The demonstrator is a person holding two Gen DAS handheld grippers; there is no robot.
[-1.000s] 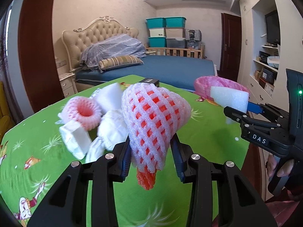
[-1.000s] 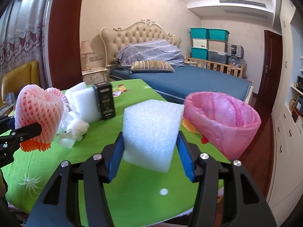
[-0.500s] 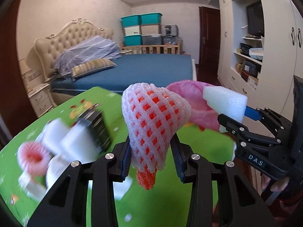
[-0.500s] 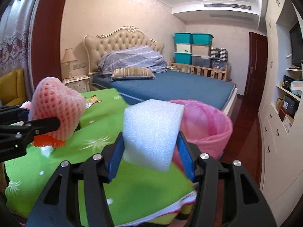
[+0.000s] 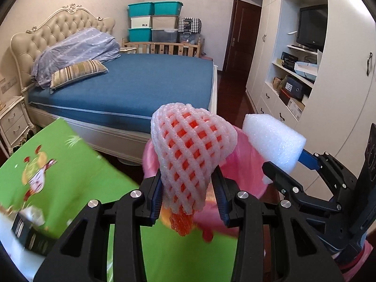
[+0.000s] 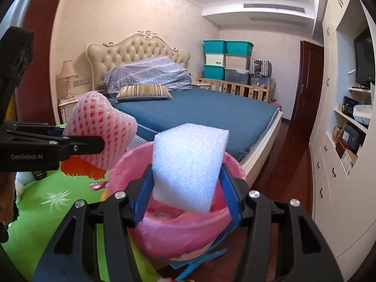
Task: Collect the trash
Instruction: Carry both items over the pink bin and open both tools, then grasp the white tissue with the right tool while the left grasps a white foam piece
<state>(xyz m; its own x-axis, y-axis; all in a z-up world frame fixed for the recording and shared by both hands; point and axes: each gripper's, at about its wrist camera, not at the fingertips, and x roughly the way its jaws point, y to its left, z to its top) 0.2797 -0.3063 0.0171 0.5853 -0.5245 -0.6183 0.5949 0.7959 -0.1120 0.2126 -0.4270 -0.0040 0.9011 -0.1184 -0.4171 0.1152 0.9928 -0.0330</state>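
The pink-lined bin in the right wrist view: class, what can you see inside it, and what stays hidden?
Inside the pink-lined bin only crumpled pink liner shows. The white foam block, clamped in the right gripper, covers most of the opening, so whatever lies at the bottom cannot be seen.

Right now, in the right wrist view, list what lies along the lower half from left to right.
Green tablecloth → left gripper shut on the pink foam fruit net → white foam block held in the right gripper, in front of the pink-lined bin → white cabinet drawers.
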